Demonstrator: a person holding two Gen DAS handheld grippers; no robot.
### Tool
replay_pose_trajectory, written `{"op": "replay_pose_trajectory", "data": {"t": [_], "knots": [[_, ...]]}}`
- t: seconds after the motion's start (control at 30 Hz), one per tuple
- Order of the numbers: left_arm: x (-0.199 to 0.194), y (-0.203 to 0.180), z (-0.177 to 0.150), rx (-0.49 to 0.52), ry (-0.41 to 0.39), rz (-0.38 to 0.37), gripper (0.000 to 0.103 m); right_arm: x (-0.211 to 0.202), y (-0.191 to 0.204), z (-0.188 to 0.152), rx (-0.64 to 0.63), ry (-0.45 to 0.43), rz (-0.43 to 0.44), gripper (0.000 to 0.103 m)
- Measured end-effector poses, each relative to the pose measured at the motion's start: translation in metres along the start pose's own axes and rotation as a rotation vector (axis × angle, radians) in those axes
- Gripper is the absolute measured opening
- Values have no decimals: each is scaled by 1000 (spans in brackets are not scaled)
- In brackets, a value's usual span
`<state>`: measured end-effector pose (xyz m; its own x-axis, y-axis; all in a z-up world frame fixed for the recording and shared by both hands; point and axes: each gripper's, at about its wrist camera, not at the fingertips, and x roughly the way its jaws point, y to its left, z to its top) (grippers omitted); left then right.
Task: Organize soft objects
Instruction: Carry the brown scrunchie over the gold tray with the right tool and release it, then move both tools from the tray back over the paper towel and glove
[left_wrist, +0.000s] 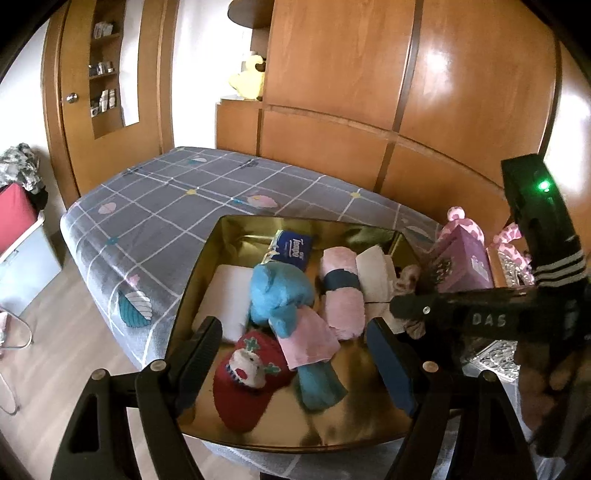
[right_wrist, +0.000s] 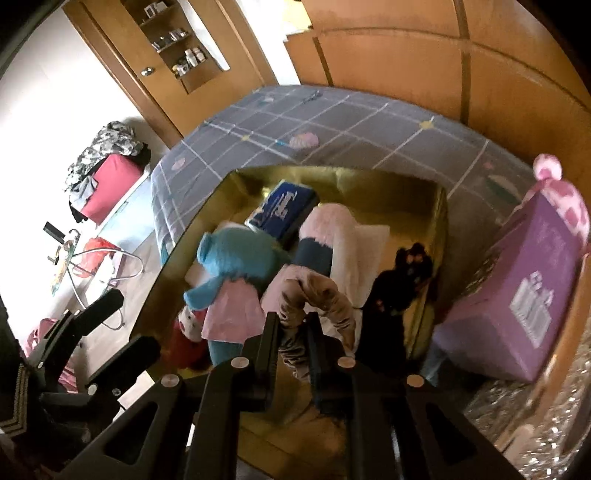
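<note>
An open gold box (left_wrist: 207, 258) sits on the bed and holds several soft things: a blue plush (left_wrist: 280, 295), a pink cloth (left_wrist: 310, 339), a red Christmas hat (left_wrist: 243, 391), a pink roll with a dark band (left_wrist: 341, 291), white folded cloths (left_wrist: 229, 295) and a blue tissue pack (left_wrist: 293, 247). My left gripper (left_wrist: 295, 350) hovers open over the box's near side, with nothing between its fingers. My right gripper (right_wrist: 291, 328) is shut on a tan patterned soft toy (right_wrist: 317, 295) above the box's right side. It shows in the left wrist view as the right gripper (left_wrist: 406, 312). A black fluffy item (right_wrist: 406, 273) lies by the right wall.
The bed (left_wrist: 166, 199) has a grey checked sheet and is backed by wooden panels. A purple carton (right_wrist: 517, 295) and a pink spotted plush (right_wrist: 565, 206) stand right of the box. On the floor at the left are a red case (right_wrist: 110, 184), clothes and wire hangers.
</note>
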<state>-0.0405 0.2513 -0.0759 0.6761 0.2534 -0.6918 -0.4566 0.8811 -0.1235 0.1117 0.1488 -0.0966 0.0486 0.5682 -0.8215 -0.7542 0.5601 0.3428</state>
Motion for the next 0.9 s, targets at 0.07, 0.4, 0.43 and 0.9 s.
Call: {"op": "replay_pose_trajectory", "data": {"t": [0.07,0.4,0.43,0.9], "knots": [[0,0,0,1,-1,2,81,6,-1,0,15,15,-6,19],[2,1,1,0,0,6,81,7,1,-6,46,6,-15,41],[2,1,1,-1,-1,4,81,4,0,-7,48,-6,-18,41],[-7,-11,0,32,-21,-10,81,-60,-7,-24,65,-192,-130,43]]}}
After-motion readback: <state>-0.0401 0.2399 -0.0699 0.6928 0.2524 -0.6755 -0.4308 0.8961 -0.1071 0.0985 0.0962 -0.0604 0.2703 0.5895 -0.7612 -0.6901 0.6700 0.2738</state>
